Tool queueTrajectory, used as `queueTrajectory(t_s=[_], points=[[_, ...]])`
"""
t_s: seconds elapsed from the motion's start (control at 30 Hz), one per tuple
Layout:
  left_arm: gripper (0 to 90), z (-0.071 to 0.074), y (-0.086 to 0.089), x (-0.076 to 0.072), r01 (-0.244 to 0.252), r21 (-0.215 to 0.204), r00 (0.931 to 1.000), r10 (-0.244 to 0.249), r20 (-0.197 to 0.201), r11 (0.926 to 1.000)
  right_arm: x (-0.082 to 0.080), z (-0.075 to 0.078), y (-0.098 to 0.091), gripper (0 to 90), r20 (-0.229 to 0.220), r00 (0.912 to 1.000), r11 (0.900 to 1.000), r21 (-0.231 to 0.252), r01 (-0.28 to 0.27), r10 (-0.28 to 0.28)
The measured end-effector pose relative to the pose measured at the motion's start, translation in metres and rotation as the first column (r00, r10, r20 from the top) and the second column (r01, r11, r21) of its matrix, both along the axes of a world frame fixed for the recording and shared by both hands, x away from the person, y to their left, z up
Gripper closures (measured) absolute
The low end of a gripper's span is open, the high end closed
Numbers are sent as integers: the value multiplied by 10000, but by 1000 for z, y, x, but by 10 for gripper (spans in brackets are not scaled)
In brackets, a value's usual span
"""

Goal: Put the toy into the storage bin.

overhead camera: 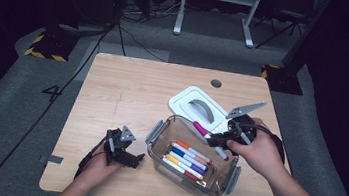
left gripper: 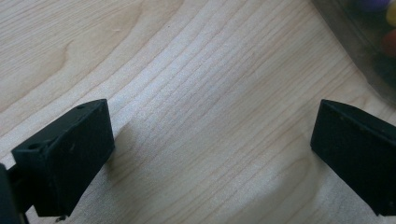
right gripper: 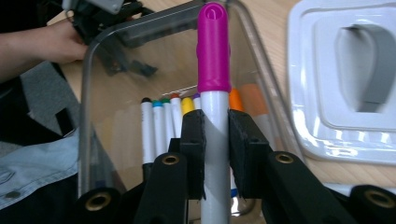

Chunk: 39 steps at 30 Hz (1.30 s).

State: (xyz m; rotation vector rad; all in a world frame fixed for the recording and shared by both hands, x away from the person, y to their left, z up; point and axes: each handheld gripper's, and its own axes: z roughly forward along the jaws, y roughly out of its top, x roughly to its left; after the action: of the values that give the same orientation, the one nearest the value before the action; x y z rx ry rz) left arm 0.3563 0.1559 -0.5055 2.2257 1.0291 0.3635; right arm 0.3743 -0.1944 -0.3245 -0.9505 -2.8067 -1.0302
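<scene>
**Marker with magenta cap pinched over the clear box**

Marker [right gripper: 214, 116], white-barrelled with a magenta cap, sits clamped between the pads of the right gripper [right gripper: 215, 140], which has closed tight on the barrel just below the cap. It looks light and stiff, a smooth plastic tube that could slip or swivel if pinched near an end; the present hold, close to the cap, leaves a long tail hanging behind the jaws, so a grip nearer mid-barrel would steady it better. Ahead of the jaws and below the cap lies the clear plastic box [overhead camera: 158, 135], with a row of other markers [overhead camera: 187, 160] flat on its floor. Off to the gripper's right rests the white lid [right gripper: 308, 93] with its grey handle. The left gripper [left gripper: 212, 149] rests low over bare table [left gripper: 196, 70], jaws wide apart with nothing between them, the box just beyond. No brand or writing can be read on marker, box or lid; any print is probably too small to make out.
</scene>
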Motion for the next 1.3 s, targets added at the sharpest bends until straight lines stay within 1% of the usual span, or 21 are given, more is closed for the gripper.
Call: queueTrajectory(t_s=[0.03, 0.07, 0.1, 0.2, 0.33, 0.43, 0.47, 0.5, 0.63, 0.67, 0.73, 0.77, 0.8, 0.87, 1.0, 1.03, 1.1, 1.13, 1.2, 1.3], points=[[0, 0, 0, 0, -2, -2, 10000, 2, 2, 10000, 0, 0, 0, 770, 0, 10000, 10000, 0, 0, 0], [0, 0, 0, 0, -2, -1, 10000, 2, 1, 10000, -1, -4, 7, 770, -171, 9994, 9995, 71, -296, 297], [0, 0, 0, 0, -3, -2, 10000, 3, 2, 10000, -1, -4, 7, 770, -171, 9994, 9995, 71, -296, 297], [0, 0, 0, 0, -3, -1, 10000, 3, 1, 10000, -3, -10, 16, 770, -288, 9976, 9980, -21, -634, 634], [0, 0, 0, 0, -8, -7, 10000, 8, 1, 10000, -5, -19, 29, 770, -557, 9938, 9951, -173, -976, 965], [0, 0, 0, 0, -4, -5, 10000, 4, -1, 10000, -7, -26, 38, 770, -758, 9891, 9919, -61, -1270, 1262], [0, 0, 0, 0, -4, -8, 10000, 4, 0, 10000, -8, -30, 44, 770, -879, 9853, 9890, -47, -1477, 1467], [0, 0, 0, 0, 0, 1, 10000, 0, 3, 10000, -8, -30, 44, 770, -879, 9853, 9890, -47, -1477, 1467], [0, 0, 0, 0, -3, -3, 10000, 3, 1, 10000, -9, -41, 56, 770, -1212, 9775, 9839, -261, -1768, 1725], [0, 0, 0, 0, -1, -3, 10000, 1, -3, 10000, -11, -47, 62, 770, -1414, 9718, 9802, -340, -1951, 1886], [0, 0, 0, 0, -25, -23, 10000, 25, -16, 10000, -11, -49, 65, 770, -1488, 9701, 9794, -356, -1989, 1916], [0, 0, 0, 0, -1, 4, 10000, 1, 16, 10000, -11, -55, 70, 770, -1574, 9673, 9768, -472, -2088, 1992], [0, 0, 0, 0, -1, 4, 10000, 1, 16, 10000, -11, -55, 70, 770, -1574, 9673, 9768, -472, -2088, 1992], [0, 0, 0, 0, -3, 1, 10000, 3, 15, 10000, -11, -60, 73, 770, -1750, 9635, 9745, -608, -2161, 2027], [0, 0, 0, 0, 5, 3, 10000, -5, 11, 10000, -8, -73, 79, 770, -2119, 9561, 9689, -984, -2272, 2027], [0, 0, 0, 0, -13, -11, 10000, 13, 3, 10000, -7, -79, 82, 770, -2247, 9528, 9653, -1151, -2342, 2043], [0, 0, 0, 0, 7, 4, 10000, -7, 12, 10000, -8, -81, 83, 770, -2336, 9519, 9654, -1211, -2310, 1984], [0, 0, 0, 0, 7, 4, 10000, -7, 12, 10000, -7, -84, 84, 770, -2394, 9496, 9625, -1306, -2379, 2022], [0, 0, 0, 0, 1, -3, 10000, -1, 2, 10000, -8, -89, 87, 770, -2528, 9465, 9610, -1372, -2403, 2006], [0, 0, 0, 0, 1, -8, 10000, -1, -3, 10000, -8, -94, 89, 770, -2597, 9445, 9577, -1503, -2454, 2013]])
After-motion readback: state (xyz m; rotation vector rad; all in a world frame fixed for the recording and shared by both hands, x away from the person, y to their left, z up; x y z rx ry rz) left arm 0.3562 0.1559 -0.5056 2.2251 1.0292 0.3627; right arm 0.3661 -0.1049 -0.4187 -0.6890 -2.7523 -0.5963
